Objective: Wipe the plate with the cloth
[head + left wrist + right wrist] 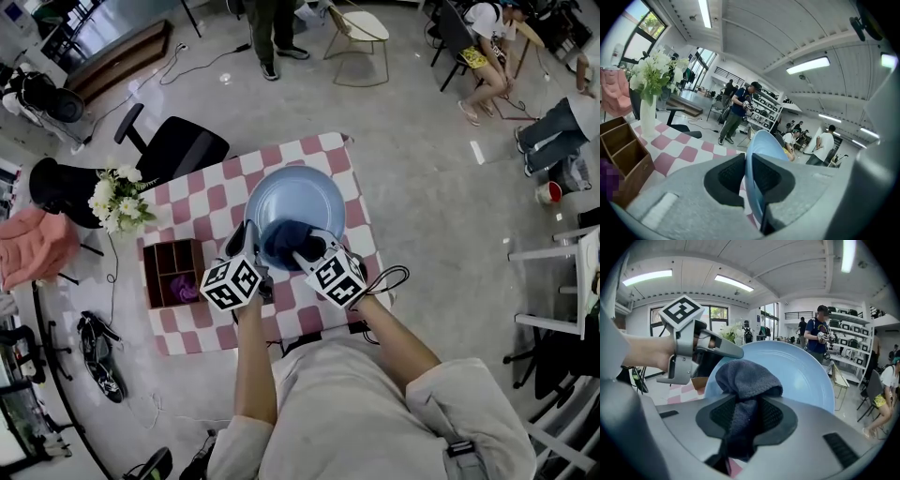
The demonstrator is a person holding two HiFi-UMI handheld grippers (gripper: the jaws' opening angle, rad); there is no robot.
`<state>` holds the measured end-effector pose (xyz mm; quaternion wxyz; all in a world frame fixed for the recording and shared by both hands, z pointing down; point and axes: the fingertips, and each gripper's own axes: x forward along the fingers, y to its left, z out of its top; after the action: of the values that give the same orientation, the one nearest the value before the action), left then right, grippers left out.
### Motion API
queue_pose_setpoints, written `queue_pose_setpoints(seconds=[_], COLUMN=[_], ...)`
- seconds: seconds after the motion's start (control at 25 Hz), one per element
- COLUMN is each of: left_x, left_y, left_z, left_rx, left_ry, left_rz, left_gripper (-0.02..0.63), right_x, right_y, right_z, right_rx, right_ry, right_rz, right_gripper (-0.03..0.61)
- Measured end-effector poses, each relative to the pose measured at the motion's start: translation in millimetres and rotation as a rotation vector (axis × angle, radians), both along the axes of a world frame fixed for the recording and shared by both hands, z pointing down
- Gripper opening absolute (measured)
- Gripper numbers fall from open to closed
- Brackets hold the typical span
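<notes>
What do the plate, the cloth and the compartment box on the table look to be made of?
Plate: pale blue and smooth with a soft sheen. It is likely glazed ceramic, though melamine cannot be ruled out.
Cloth: dark blue-grey and matte, with a fine knitted texture and soft folds. It is probably microfibre.
Box: brown, matte flat boards with plain cut edges, seemingly wood.

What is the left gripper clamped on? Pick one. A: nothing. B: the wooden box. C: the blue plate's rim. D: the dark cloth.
C: the left gripper grips the blue plate by its rim; the cloth is in the right gripper.
</notes>
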<state>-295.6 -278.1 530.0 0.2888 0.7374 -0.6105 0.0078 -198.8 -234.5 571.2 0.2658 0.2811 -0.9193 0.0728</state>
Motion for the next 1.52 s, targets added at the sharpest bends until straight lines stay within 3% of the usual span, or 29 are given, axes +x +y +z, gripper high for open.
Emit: queue_pose_setpoints(seconds=[0.16, 0.6, 0.92, 1.28, 1.52], left_x=[-7.3, -15.7, -31.3, -44.9, 6.5], left_y=[-6.5, -14.7, -7.0, 36.0, 103.9], left_z=[36.1, 150.5, 185.6, 144.5, 92.7], left_rx=[-0.068, -0.324, -0.438, -0.304, -0.198], left_ry=[0.015, 0.054, -0.006, -0.239, -0.331], left_rz=[0.012, 0.058, 0.019, -0.008, 0.023], left_gripper=[0.038, 0.035, 0.028, 0.031, 0.009], right_x=[25.8, 102.2, 114.5, 122.1, 131.6], right_y=[5.1, 39.3, 56.8, 55.2, 71.0], right_z=[5.5, 27.9, 31.7, 16.2, 17.0], right_rx=[-0.009, -0.081, -0.074, -0.047, -0.066], right_ry=[0.022, 0.073, 0.09, 0.011, -0.042], right_rz=[0.06, 0.375, 0.47, 0.415, 0.379], right_gripper=[0.118, 0.118, 0.118, 0.118, 0.118])
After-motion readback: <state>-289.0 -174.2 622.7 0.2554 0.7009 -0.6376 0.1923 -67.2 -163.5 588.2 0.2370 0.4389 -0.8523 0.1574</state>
